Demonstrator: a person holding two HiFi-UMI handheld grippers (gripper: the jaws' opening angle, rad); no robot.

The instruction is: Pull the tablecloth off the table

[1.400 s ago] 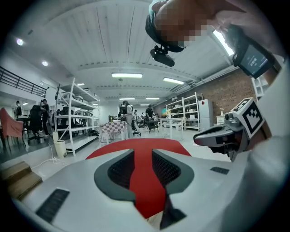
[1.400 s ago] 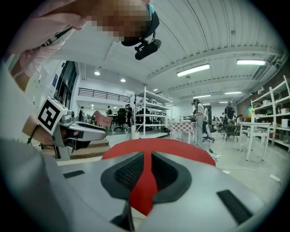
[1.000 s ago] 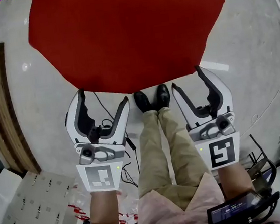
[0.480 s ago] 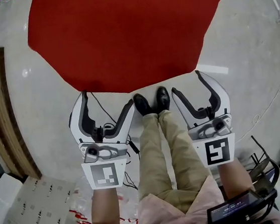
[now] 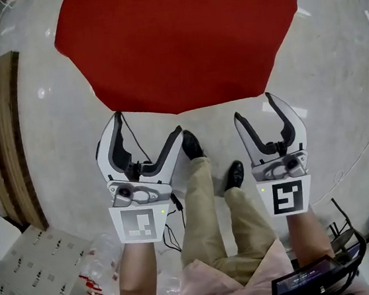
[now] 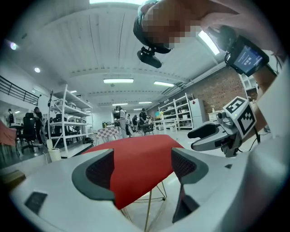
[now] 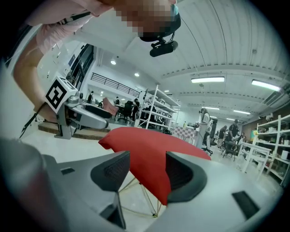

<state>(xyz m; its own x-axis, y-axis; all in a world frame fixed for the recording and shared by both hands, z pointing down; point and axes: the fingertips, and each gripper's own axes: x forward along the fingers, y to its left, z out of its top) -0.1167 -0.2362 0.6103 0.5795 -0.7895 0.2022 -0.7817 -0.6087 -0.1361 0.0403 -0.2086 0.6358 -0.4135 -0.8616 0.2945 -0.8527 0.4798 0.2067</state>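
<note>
Tablecloth (image 5: 178, 37) spread flat, widest left-right; far edge cropped.

Bench top hidden
The red tablecloth (image 5: 178, 44) covers the whole bench top; its far edge is cut off by the head view's top.

No text here you can read. Square black-and-white markers on left cube (image 5: 140, 223) and right cube (image 5: 288, 197): patterns only, no letters. Screen (image 5: 307, 276) by your right forearm: characters too blurred to read.
</note>
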